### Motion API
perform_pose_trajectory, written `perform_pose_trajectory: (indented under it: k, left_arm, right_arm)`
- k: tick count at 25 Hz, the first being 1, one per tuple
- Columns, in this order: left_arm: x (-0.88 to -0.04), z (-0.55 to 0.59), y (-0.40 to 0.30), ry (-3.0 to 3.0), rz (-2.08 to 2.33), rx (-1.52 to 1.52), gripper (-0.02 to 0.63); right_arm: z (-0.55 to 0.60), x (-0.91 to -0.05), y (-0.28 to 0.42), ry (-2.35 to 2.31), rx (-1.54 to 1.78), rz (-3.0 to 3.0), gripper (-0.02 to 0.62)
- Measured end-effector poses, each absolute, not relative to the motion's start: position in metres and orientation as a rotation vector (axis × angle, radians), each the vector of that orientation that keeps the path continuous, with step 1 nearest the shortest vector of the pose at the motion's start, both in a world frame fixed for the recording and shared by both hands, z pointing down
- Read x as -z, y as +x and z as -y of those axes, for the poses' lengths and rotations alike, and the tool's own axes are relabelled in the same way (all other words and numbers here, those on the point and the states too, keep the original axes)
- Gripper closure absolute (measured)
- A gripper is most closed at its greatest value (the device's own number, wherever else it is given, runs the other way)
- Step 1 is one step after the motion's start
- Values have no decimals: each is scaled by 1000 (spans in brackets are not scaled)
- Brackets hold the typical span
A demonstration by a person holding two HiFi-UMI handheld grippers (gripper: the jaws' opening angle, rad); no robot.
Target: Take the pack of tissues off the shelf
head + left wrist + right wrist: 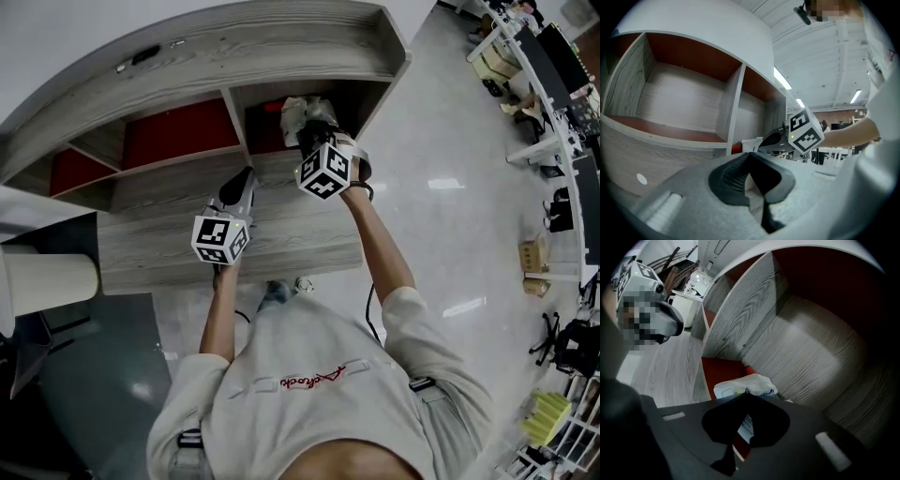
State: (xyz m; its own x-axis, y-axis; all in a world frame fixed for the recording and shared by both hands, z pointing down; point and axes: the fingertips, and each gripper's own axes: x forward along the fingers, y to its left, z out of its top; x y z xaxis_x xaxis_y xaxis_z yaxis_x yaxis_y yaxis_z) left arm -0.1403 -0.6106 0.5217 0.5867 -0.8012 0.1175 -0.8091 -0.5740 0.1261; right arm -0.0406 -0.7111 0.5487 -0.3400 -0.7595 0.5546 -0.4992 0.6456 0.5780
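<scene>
The pack of tissues (296, 110), white crinkled plastic with blue print, lies in the right-hand compartment of the grey wooden shelf (309, 66). My right gripper (311, 131) reaches into that compartment. In the right gripper view its jaws meet at the tips, pinching the pack's (746, 384) near edge, so the right gripper (743, 395) is shut on it. The left gripper view shows the pack (749, 142) at the right gripper's tip. My left gripper (246, 174) hovers over the lower ledge in front of the shelf, jaws together and empty (750, 154).
A small red object (748, 371) lies behind the pack against the red back panel. The compartment's divider (236, 117) stands just left of it. A white cylinder (47, 277) sits at the far left. Desks (553, 75) line the right side.
</scene>
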Motion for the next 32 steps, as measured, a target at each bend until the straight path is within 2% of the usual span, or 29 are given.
perform_pose_trajectory:
  k: [17,24,32]
  left_arm:
    - [-498,598,-114,2699,1353,-46,607]
    - [-483,577,-97,2724,1376,-41,607]
    - [-481,549,-72,2722,1376,-32,607]
  right_arm:
    - [682,-509,-26,1054,591,2009,584]
    - [653,-493,-17,1101,588,2082,584]
    - [607,-475,-1,1246,411,2297,584]
